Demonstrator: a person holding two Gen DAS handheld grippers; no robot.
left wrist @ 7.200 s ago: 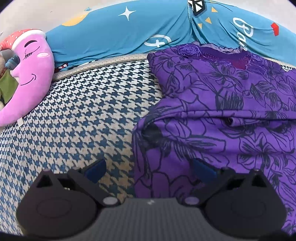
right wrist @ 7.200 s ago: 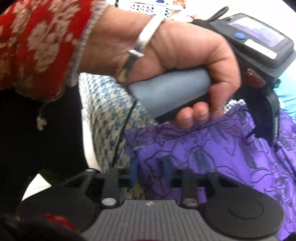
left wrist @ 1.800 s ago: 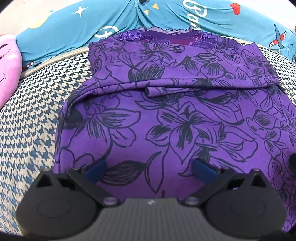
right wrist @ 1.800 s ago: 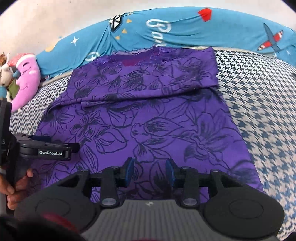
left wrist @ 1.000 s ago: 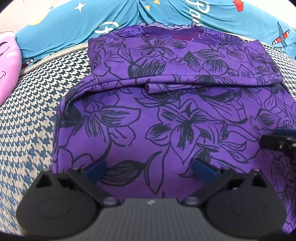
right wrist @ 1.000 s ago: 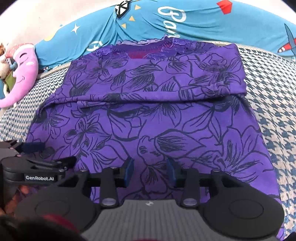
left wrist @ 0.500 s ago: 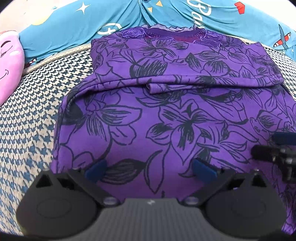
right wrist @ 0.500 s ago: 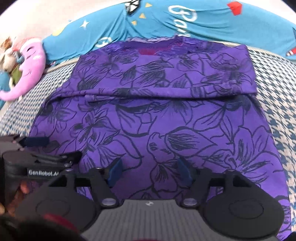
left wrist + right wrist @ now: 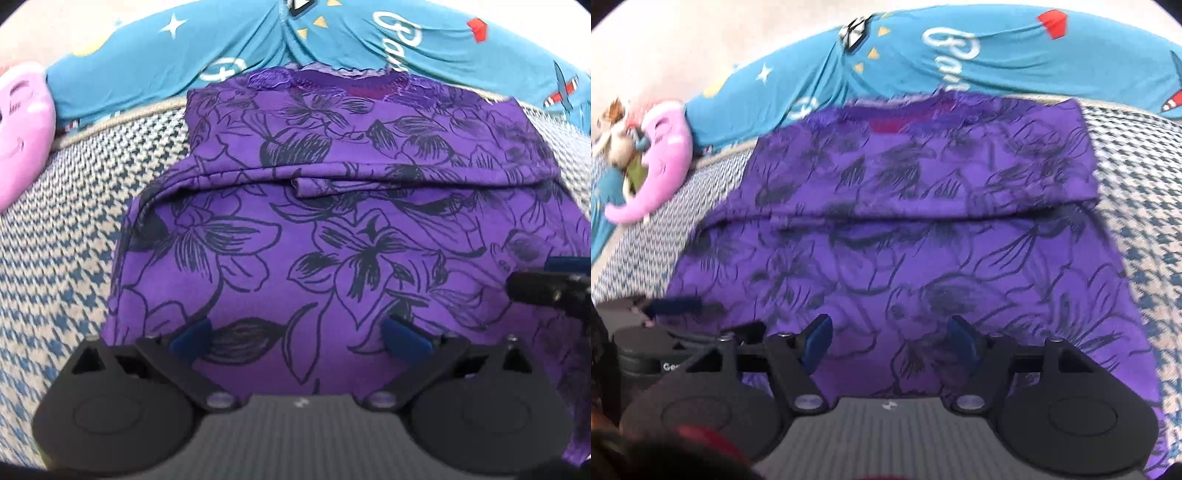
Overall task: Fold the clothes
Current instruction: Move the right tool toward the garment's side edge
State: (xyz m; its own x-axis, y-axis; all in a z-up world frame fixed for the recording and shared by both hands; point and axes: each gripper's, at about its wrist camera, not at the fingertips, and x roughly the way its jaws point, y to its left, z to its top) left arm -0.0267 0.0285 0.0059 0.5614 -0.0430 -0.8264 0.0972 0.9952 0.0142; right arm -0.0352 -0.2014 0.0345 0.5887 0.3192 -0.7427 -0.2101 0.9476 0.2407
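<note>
A purple garment with a dark flower print (image 9: pixel 332 229) lies flat on a houndstooth surface, its neckline at the far end and a fold line across its middle. It also shows in the right wrist view (image 9: pixel 923 229). My left gripper (image 9: pixel 299 338) is open and empty over the near hem, left of centre. My right gripper (image 9: pixel 890 338) is open and empty over the near hem. The right gripper's fingers (image 9: pixel 543 286) show at the right edge of the left wrist view. The left gripper's finger (image 9: pixel 676 305) shows at the lower left of the right wrist view.
The blue-and-cream houndstooth cover (image 9: pixel 66 229) extends on both sides of the garment (image 9: pixel 1145 155). A blue printed cushion (image 9: pixel 332 44) runs along the back. A pink moon-shaped plush (image 9: pixel 661 158) lies at the far left, with other small toys beside it.
My right gripper has opened from nearly shut to wide open and drifted left along the hem. The left gripper stays open and has barely moved.
</note>
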